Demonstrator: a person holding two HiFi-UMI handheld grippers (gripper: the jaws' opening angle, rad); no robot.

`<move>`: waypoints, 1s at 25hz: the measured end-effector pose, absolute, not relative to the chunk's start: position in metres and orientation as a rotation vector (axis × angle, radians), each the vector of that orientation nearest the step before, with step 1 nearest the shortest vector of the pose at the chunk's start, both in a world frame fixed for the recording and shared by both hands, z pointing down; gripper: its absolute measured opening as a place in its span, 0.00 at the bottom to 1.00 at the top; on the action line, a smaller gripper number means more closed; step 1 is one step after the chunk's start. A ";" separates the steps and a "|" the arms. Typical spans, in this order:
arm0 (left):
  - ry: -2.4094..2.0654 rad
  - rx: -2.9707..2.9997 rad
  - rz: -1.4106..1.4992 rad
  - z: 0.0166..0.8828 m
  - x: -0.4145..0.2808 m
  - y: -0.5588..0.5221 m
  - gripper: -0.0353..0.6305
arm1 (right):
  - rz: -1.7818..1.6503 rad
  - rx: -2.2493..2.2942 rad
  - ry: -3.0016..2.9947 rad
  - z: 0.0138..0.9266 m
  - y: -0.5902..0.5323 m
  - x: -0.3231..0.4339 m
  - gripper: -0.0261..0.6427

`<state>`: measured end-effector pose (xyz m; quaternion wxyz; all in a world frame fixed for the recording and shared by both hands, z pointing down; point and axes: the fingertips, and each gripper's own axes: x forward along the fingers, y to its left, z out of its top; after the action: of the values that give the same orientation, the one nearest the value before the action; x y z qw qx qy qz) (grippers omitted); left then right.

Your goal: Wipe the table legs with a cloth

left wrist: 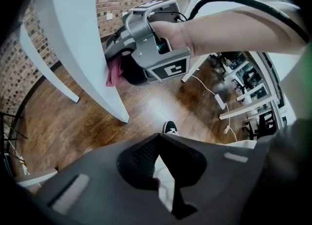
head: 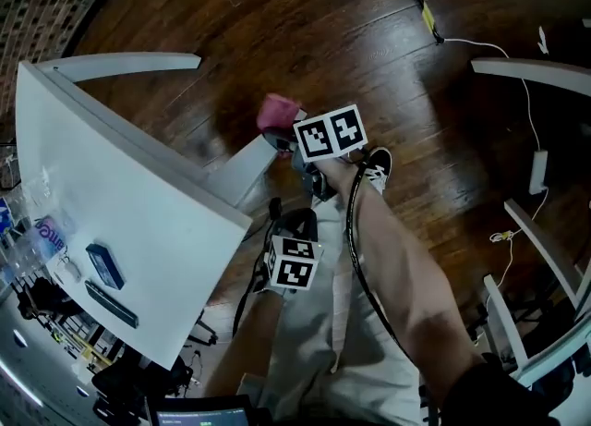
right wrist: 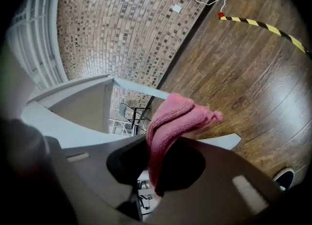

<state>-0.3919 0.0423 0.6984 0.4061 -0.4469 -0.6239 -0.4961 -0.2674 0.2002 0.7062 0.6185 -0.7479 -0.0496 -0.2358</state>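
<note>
Mid-wipe, my right gripper (right wrist: 157, 164) clamps the pink cloth (right wrist: 168, 121) against the white table leg (head: 242, 167); next, I judge, a firm slide along that leg, my left gripper (left wrist: 158, 168) closed and empty beside it.

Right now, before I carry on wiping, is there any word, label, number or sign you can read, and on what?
No text reads clearly.
Packet on the white table: coloured print, too blurred to read.
Screen at the bottom edge: lettering too small to read.
Upper marker cube and lower marker cube: black-and-white square patterns only, no letters.
</note>
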 end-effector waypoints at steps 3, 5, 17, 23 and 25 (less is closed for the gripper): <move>-1.593 -1.121 -1.234 0.680 -0.393 0.043 0.05 | -0.473 -1.706 -0.145 0.671 0.202 -0.267 0.11; -1.604 -1.107 -1.229 0.664 -0.398 0.041 0.05 | -0.440 -1.687 -0.171 0.649 0.201 -0.270 0.11; -1.641 -1.135 -1.210 0.569 -0.393 0.032 0.05 | -0.361 -1.521 -0.305 0.561 0.198 -0.292 0.11; -1.618 -1.160 -1.251 0.536 -0.382 0.024 0.05 | -0.702 -1.749 -0.168 0.526 0.183 -0.303 0.11; -1.607 -1.164 -1.265 0.529 -0.381 0.026 0.05 | -0.885 -1.873 -0.060 0.519 0.179 -0.308 0.11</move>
<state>-0.3814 0.0265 0.5286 0.3840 -0.4567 -0.6305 -0.4964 -0.3079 0.1786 0.5192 0.5094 -0.7777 -0.0248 -0.3675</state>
